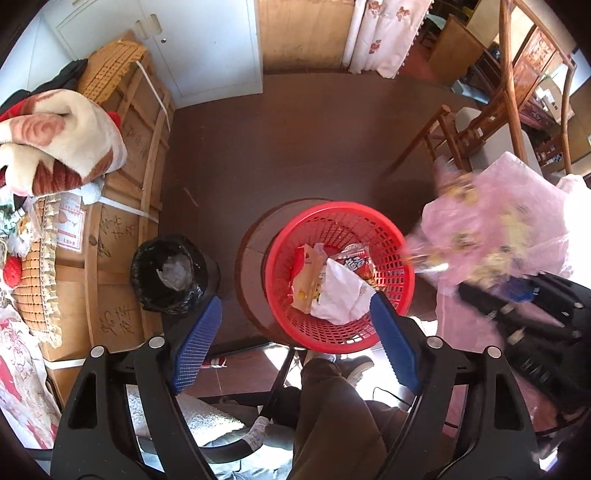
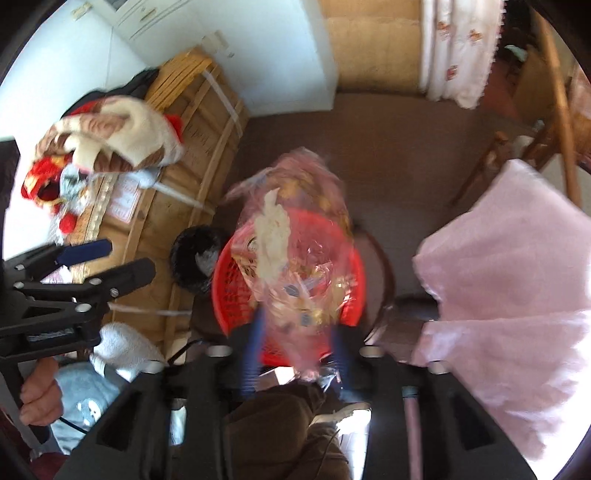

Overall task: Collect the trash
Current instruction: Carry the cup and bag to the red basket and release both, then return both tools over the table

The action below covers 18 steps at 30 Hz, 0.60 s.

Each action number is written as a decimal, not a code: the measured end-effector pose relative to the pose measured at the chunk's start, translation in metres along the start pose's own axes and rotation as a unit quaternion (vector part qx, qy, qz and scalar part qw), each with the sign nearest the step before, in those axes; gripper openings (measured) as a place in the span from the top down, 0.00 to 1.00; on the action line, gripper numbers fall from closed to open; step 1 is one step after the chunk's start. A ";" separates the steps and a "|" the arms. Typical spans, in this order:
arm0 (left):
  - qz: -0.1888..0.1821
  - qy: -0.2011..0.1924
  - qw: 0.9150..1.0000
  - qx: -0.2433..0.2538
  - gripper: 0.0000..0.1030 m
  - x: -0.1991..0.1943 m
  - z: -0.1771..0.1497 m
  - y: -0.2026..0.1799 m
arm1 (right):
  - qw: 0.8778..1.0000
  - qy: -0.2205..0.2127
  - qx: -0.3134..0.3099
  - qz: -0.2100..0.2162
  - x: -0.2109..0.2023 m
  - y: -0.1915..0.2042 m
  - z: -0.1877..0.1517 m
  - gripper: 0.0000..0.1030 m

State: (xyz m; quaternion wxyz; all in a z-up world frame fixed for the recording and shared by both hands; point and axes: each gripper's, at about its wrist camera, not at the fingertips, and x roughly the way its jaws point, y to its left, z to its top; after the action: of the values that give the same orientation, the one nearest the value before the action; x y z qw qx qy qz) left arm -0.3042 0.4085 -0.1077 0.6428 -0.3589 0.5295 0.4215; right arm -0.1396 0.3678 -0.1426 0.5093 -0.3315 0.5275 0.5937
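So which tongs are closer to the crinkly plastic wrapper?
Right. The right tongs are holding the plastic wrapper above the red basket. The left tongs are open and empty, off to its left.

Dark brown floor, white cabinet doors at back, strapped cardboard crate left under a folded blanket, floral curtain, wooden chairs right, bright sunlight.
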 end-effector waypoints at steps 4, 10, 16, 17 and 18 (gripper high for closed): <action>0.005 0.005 1.000 -0.004 0.22 -0.001 0.000 0.005 | 1.000 0.004 0.000 -0.002 0.009 0.002 0.003 0.52; -0.005 -0.008 1.000 0.003 0.22 -0.009 0.009 0.000 | 0.999 -0.037 0.012 -0.023 -0.029 -0.014 -0.001 0.52; -0.019 -0.037 0.997 0.065 0.22 -0.026 0.023 -0.039 | 0.993 -0.088 0.067 -0.044 -0.078 -0.037 -0.022 0.51; -0.022 -0.042 0.996 0.077 0.22 -0.029 0.026 -0.048 | 0.991 -0.097 0.076 -0.048 -0.086 -0.040 -0.027 0.50; -0.027 -0.047 0.995 0.089 0.22 -0.033 0.028 -0.058 | 0.989 -0.106 0.085 -0.053 -0.094 -0.044 -0.032 0.49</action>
State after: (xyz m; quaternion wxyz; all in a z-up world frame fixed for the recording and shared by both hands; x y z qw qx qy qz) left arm -0.2432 0.4061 -0.0696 0.7075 -0.2938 0.5245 0.3716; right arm -0.0778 0.3093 -0.0745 0.6194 -0.2493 0.5008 0.5508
